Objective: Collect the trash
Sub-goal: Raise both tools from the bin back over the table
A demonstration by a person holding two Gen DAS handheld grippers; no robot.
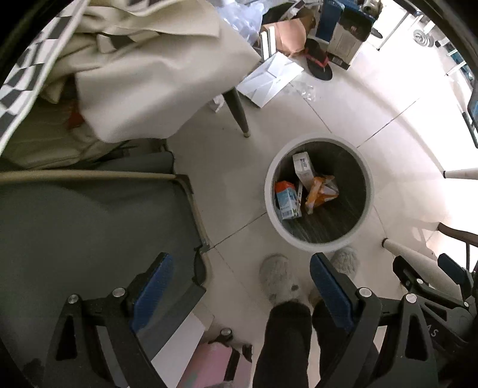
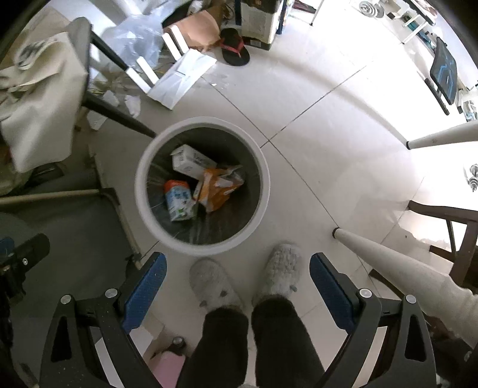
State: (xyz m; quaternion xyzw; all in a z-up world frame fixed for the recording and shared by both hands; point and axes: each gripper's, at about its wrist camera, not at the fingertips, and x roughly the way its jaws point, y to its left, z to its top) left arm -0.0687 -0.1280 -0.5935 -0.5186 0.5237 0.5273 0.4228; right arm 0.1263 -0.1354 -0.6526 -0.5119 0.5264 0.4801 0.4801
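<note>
- The left gripper (image 1: 239, 274) has its blue-padded fingers (image 1: 152, 286) spread wide apart; nothing lies between them and they touch nothing; through the gap the tiled floor (image 1: 239, 167) and the person's grey slippers (image 1: 277, 277) show.
- The right gripper (image 2: 237, 273) is likewise spread wide and holds nothing; its blue pads (image 2: 328, 283) frame both slippers (image 2: 280, 268) and the dark trouser legs (image 2: 254, 343) at 6 o'clock.
- The trash bin (image 2: 140, 185), round with a white rim and dark inside, stands on the floor just ahead of the slippers; in the right wrist view it sits at about 11 o'clock of the gripper gap, in the left wrist view (image 1: 269, 191) at about 1 o'clock.
- Inside the bin lie a white carton (image 2: 191, 162), a blue and orange carton (image 2: 179, 200) and a crumpled orange wrapper (image 2: 219, 188), packed close together; the print on them is too small to read.
- At 12 o'clock beyond the bin a black sandal (image 2: 234, 49), a flat white box (image 2: 182, 77) and brown cardboard (image 2: 197, 27) lie on the floor; clear plastic (image 2: 137, 38) beside them is hard to make out.
- A cream cloth bag (image 1: 143, 74) drapes over a seat at 10 o'clock in the left wrist view; what lies under it is hidden.
- A pink object (image 1: 209, 367) at 6 o'clock is cut off by the frame edge; a white table leg (image 2: 388, 256) slants in at 4 o'clock.
</note>
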